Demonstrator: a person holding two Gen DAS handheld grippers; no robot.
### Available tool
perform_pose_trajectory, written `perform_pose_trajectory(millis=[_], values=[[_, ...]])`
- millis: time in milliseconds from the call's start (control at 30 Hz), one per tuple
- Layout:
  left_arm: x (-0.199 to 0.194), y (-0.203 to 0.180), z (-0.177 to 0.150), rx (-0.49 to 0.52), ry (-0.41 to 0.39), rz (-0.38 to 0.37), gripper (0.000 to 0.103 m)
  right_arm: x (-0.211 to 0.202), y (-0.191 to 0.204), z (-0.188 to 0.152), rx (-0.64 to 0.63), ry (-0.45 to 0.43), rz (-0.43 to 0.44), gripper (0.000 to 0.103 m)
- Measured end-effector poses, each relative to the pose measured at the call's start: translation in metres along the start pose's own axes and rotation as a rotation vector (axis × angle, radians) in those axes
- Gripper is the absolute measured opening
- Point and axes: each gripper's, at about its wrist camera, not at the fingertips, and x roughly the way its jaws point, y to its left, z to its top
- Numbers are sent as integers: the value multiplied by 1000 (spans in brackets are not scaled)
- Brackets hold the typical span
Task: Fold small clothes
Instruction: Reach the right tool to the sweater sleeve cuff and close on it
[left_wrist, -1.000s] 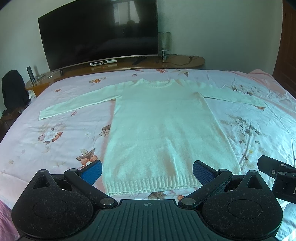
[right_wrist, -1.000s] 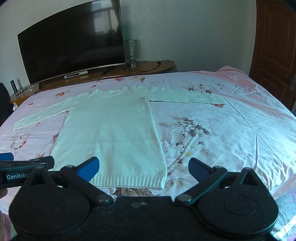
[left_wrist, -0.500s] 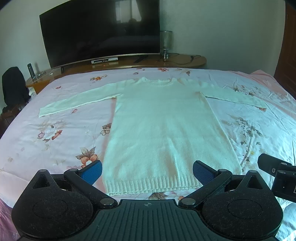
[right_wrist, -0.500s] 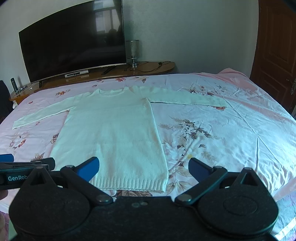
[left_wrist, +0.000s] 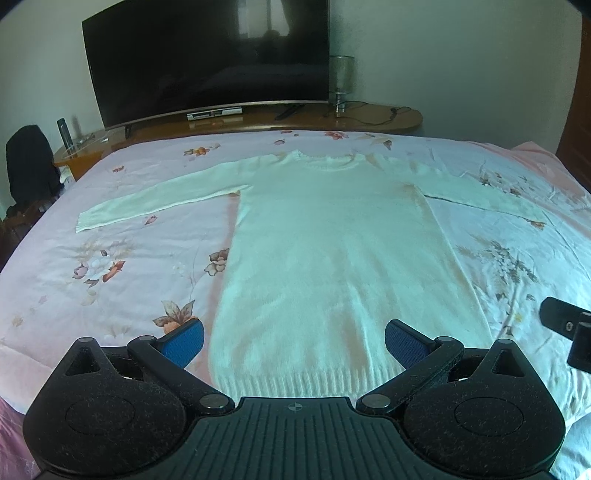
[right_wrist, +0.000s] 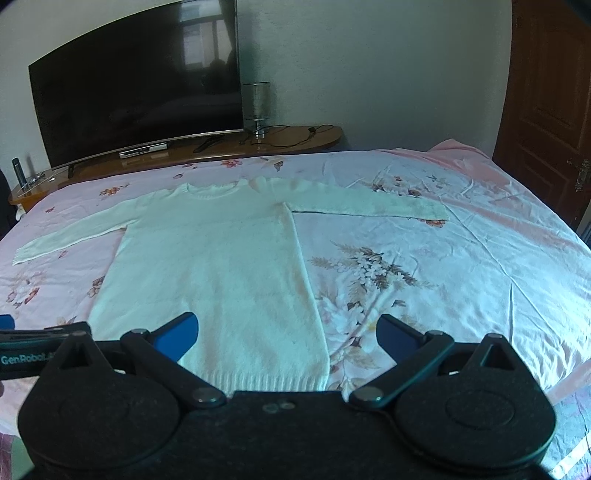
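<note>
Sweater flat on bed, both grippers spread above its hem

Sweater (left_wrist: 332, 266) lies unfolded on the flowered bedspread (right_wrist: 461, 266), sleeves out. The left gripper (left_wrist: 294, 341) hangs over the hem, fingers wide apart, holding nothing. The right gripper (right_wrist: 287, 334) straddles the hem's right corner, likewise spread and empty.

Big curved TV (left_wrist: 207, 59) sits on a wooden stand (left_wrist: 369, 120) behind the floral bedsheet (left_wrist: 110, 258), lamp (left_wrist: 341, 79) right of it, door (right_wrist: 550, 103) further right.
</note>
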Motion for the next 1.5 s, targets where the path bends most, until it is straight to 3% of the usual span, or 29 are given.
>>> perform_pose_trajectory(millis=[367,700,1000,1200,1500], values=[[52,-1,45,-4,5,36,103,55,-8,32,9,23,-54,103],[135,-14,94,-24,38,60,103,142,-30,69,33,75,-115,103],[219,-32,139,-43,73,59,103,224,-74,97,84,112,-213,103],[272,-52,162,-34,80,43,103,279,-117,110,167,140,-229,102],[341,-71,193,-39,108,54,103,356,-175,122,311,210,-258,89]])
